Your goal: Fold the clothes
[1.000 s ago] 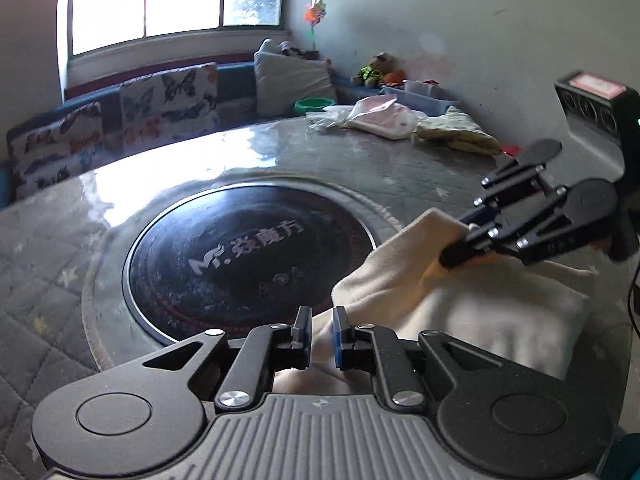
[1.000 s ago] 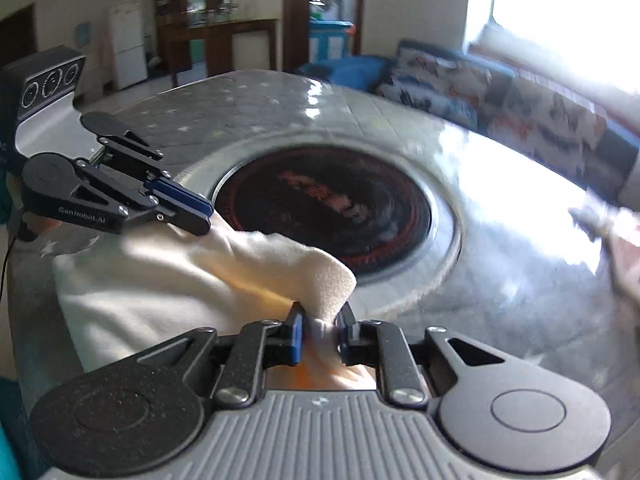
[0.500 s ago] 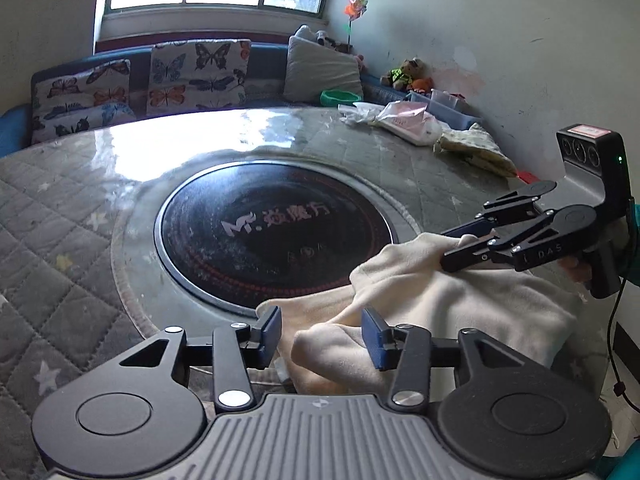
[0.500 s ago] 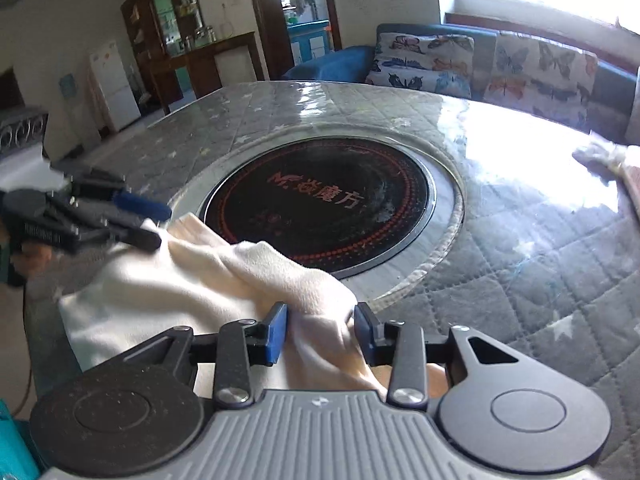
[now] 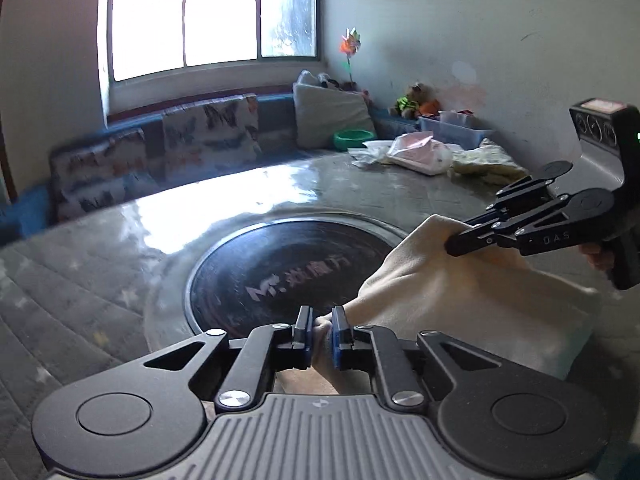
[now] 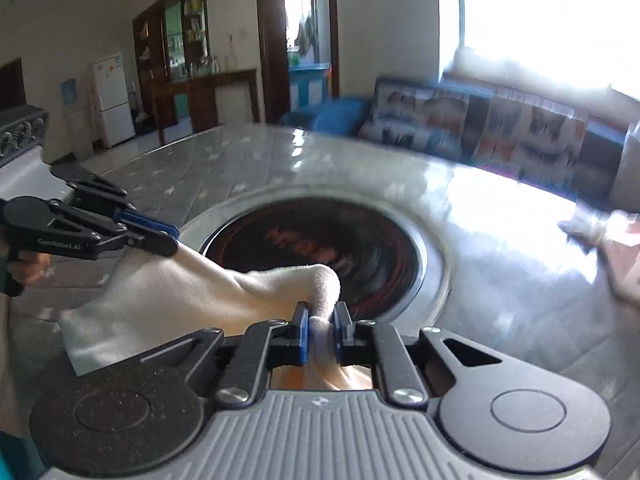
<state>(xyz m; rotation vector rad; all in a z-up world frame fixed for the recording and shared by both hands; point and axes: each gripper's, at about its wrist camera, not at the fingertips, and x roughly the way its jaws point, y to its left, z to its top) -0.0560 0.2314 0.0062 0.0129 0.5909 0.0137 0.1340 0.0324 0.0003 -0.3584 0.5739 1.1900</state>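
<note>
Left wrist view: the left gripper (image 5: pixel 320 334) has its jaws clamped on a cream cloth (image 5: pixel 460 304) beside the dark round plate (image 5: pixel 288 268) of the worktop (image 5: pixel 80 272), and the right gripper (image 5: pixel 454 245) pinches a raised corner.

Right wrist view: the right gripper's jaws are clamped on a bunched edge. The cloth hangs lifted and doubled, so I judge it mid-fold, with laying flat still left.

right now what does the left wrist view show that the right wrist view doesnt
Only the left wrist view shows the window, the pinwheel, the stuffed toys and the pile of clothes at the table's far edge.

Only the right wrist view shows the white fridge, the wooden cabinet and the doorway.

Both show the cream cloth pinched by the left gripper and right gripper, and the table's dark round inset.
</note>
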